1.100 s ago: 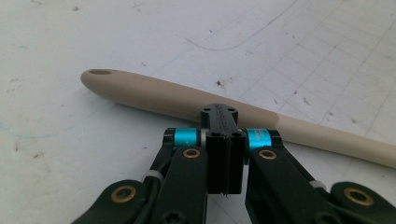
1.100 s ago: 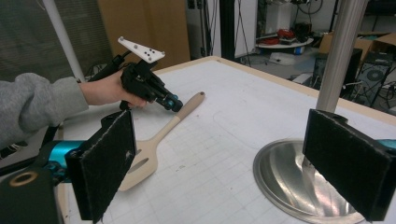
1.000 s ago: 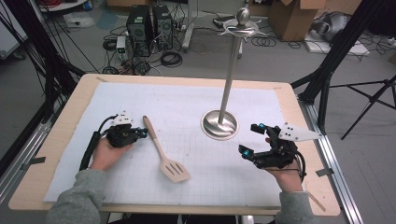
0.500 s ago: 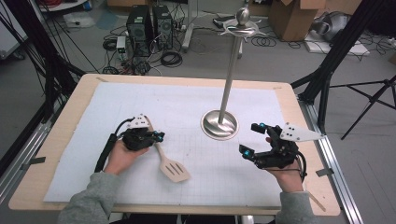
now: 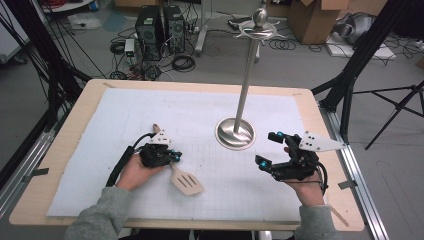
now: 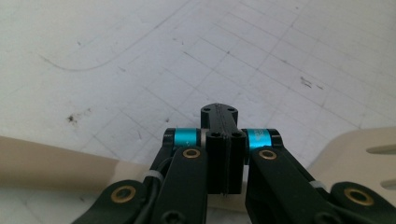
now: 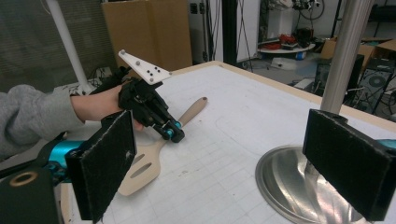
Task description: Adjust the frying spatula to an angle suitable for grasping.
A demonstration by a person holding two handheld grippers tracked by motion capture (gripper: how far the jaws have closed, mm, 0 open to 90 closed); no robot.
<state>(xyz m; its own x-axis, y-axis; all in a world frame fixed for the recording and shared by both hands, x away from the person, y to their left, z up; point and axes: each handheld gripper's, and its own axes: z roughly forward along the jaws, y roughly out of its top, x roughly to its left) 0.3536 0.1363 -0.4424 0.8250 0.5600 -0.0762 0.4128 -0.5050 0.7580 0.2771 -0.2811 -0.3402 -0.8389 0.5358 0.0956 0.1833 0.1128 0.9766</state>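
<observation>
One wooden spatula, two claws

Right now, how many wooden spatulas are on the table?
1. The wooden spatula lies on the white mat, at the left gripper, left of the metal stand.

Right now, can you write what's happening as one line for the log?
left gripper: shut, over wooden spatula handle | right gripper: open, empty, near metal stand | spatula flat on table

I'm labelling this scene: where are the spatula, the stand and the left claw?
spatula [image 5: 188, 183]: high view, slotted blade.
stand [image 5: 235, 134]: high view, round base.
left claw [image 5: 176, 157]: high view, tips of the shut jaws, over the spatula's handle.
</observation>
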